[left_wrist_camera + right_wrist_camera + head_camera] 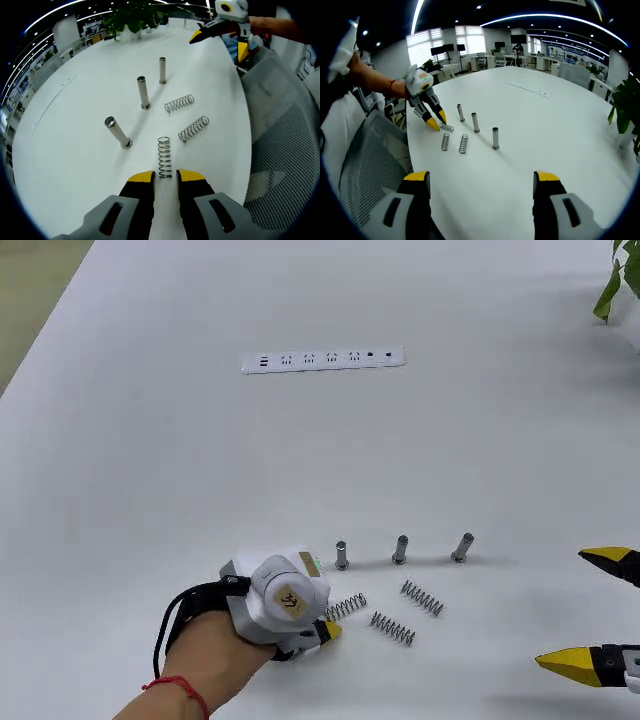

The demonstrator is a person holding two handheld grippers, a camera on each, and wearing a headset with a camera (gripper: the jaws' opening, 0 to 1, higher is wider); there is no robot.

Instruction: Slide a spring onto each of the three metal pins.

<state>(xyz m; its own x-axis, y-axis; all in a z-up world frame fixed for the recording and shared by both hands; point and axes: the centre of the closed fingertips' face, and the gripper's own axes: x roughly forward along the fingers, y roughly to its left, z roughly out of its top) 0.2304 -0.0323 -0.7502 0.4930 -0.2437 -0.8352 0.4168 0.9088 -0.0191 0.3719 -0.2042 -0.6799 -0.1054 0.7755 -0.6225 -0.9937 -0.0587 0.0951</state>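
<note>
Three metal pins [342,555] [400,549] [462,546] stand in a row on the white table [200,460]. In front of them lie three springs [346,606] [421,597] [392,628]. My left gripper [330,630], held in a hand, is low at the leftmost spring. In the left gripper view its jaws [166,176] stand narrowly open with the near end of that spring [164,157] between the tips, a small gap on each side. My right gripper [561,608] hovers wide open to the right, with nothing between its fingers [482,180].
A white power strip [322,360] lies flat at the far middle of the table. Green plant leaves [620,280] hang in at the far right corner. A grey mesh chair [280,150] stands beside the table's near edge.
</note>
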